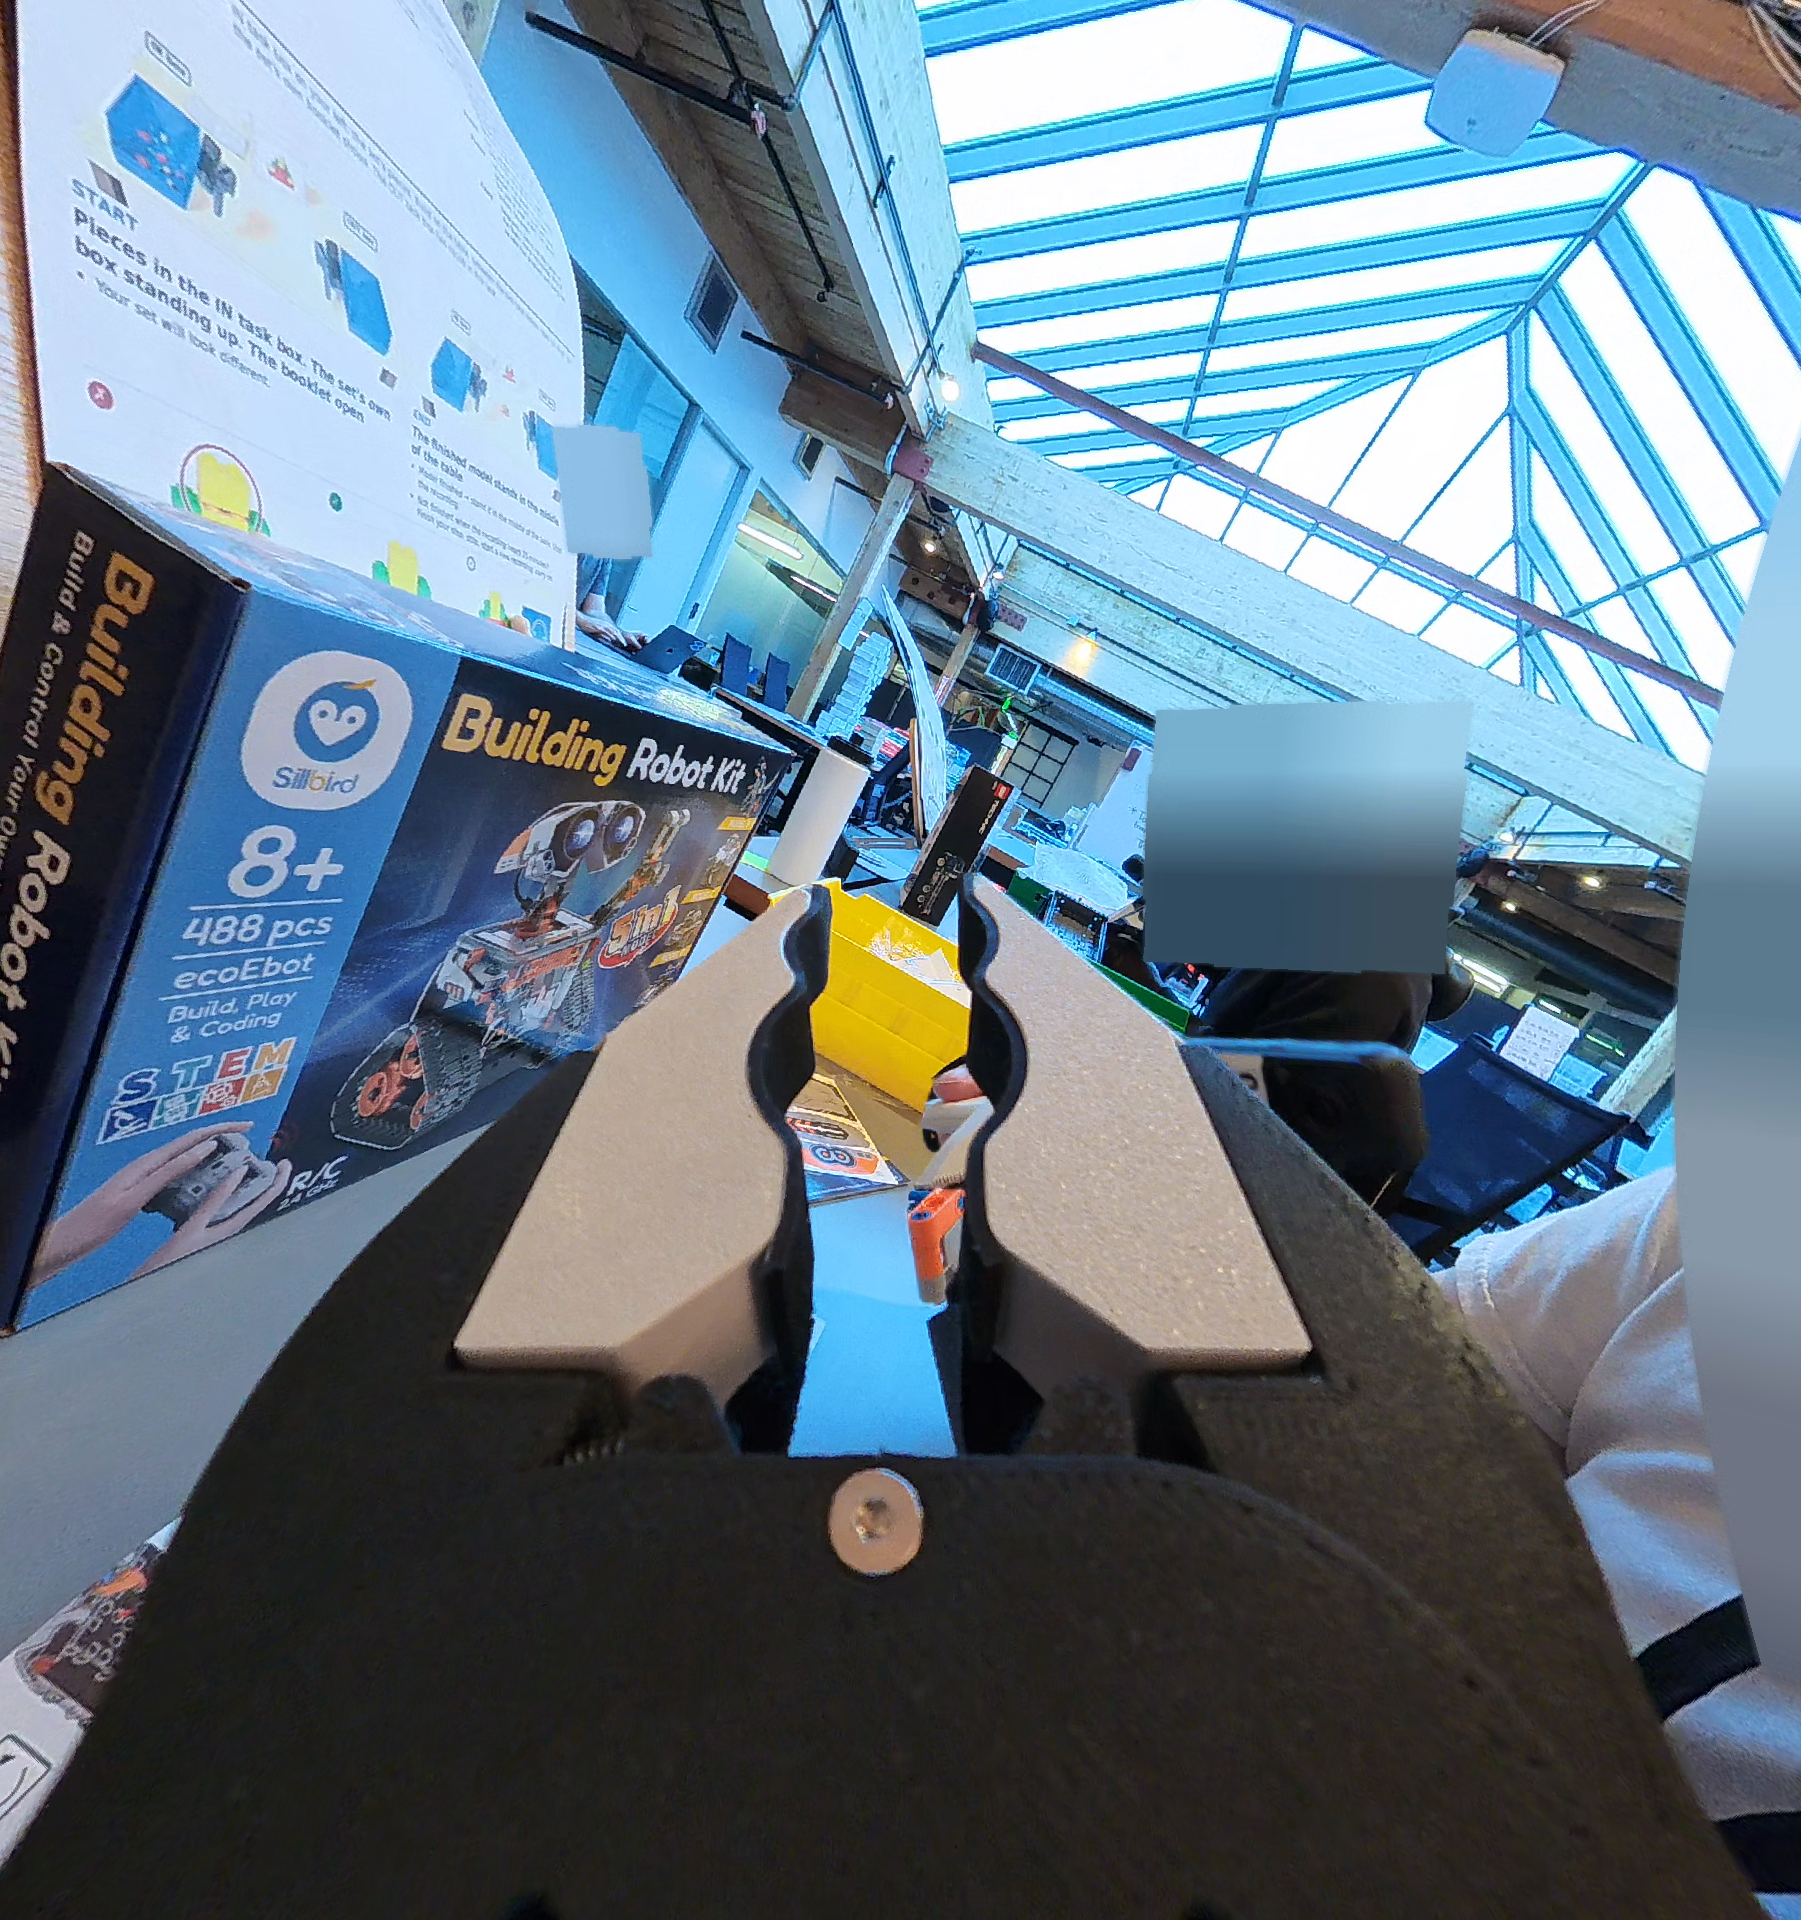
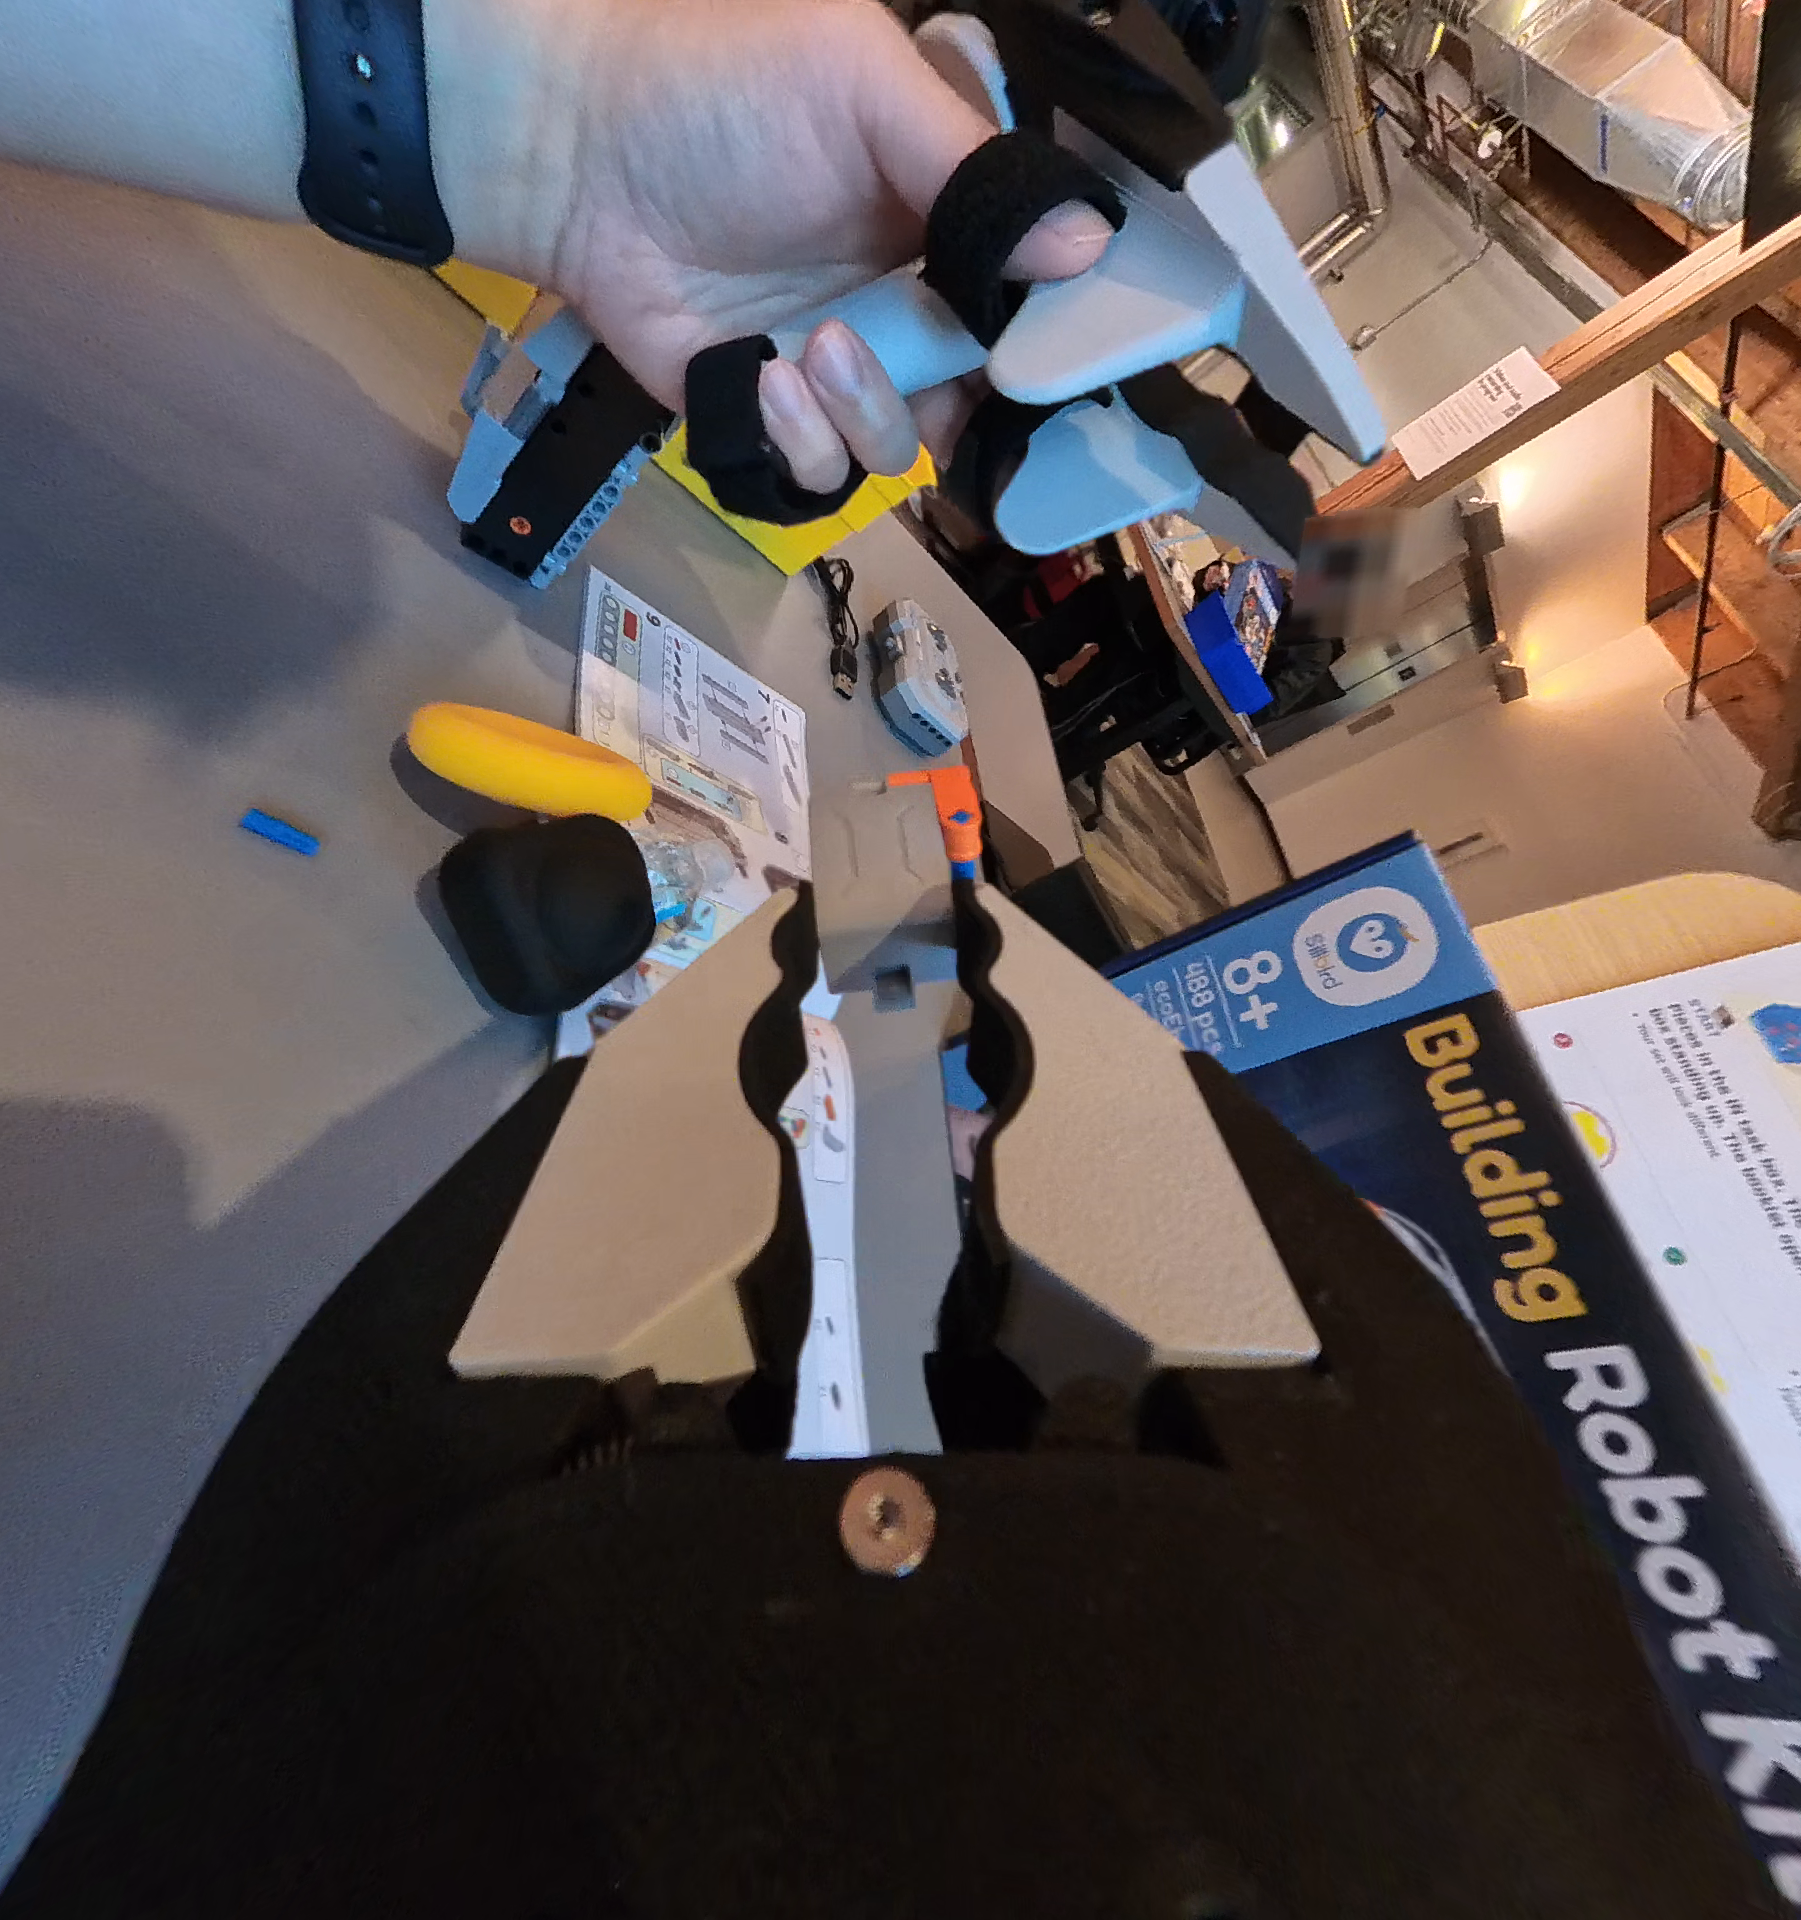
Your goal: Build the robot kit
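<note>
Jaws of right gripper (image 2: 880, 904) narrow, seemingly clamped on grey block (image 2: 875, 894) with orange connector (image 2: 953, 805) at its far end, raised above grey table (image 2: 200, 1039). Just beyond the tips: open booklet (image 2: 709, 727) flat on the tabletop, black rounded lump (image 2: 548, 909) and yellow ring (image 2: 522, 769) touching at its left edge, small blue piece (image 2: 278, 831) well apart. Farther off: grey control unit (image 2: 917, 675), black cable (image 2: 839, 644), black-and-grey build (image 2: 553, 457) beside yellow bin (image 2: 802, 530). Jaws of left gripper (image 1: 896, 914) narrowly parted, gripping nothing, tilted upward in a hand (image 2: 719, 208). Left of it, kit box (image 1: 356, 935) upright, white instruction board (image 1: 283, 312) behind. Overhead: wooden beams (image 1: 1291, 623) and blue-framed skylight (image 1: 1343, 312); desks and clutter across an open workshop.
</note>
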Motion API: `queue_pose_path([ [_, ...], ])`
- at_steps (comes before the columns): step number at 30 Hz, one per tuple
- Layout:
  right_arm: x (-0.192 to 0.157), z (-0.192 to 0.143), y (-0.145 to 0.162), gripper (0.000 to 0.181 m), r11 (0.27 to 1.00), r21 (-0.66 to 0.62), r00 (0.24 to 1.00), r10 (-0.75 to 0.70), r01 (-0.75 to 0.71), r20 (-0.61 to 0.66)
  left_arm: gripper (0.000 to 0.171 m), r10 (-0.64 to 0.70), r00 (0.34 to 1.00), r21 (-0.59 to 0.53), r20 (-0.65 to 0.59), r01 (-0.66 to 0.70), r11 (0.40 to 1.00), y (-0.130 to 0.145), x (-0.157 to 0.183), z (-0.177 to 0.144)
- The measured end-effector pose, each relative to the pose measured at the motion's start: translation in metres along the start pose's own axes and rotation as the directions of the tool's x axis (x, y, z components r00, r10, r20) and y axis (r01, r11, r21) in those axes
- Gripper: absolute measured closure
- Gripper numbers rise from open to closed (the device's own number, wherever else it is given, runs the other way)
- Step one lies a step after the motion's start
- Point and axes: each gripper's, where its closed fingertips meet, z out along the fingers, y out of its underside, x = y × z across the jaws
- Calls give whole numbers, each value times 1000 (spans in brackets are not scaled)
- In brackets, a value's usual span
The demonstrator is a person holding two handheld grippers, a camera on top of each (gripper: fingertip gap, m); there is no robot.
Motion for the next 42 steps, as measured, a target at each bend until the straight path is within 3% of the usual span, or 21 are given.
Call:
queue_pose_path([
  [7, -10, 7, 10, 156, 993, -80, 997, -79, 81, 25, 149, 0, 1000, -9, -1, 0, 1000, 2, 0, 2],
  [42, -10, 6, 17, 156, 991, -104, 996, -81, 83, 30, 149, -1, 1000, -22, 7, 1, 1000, 5, -2, 3],
])
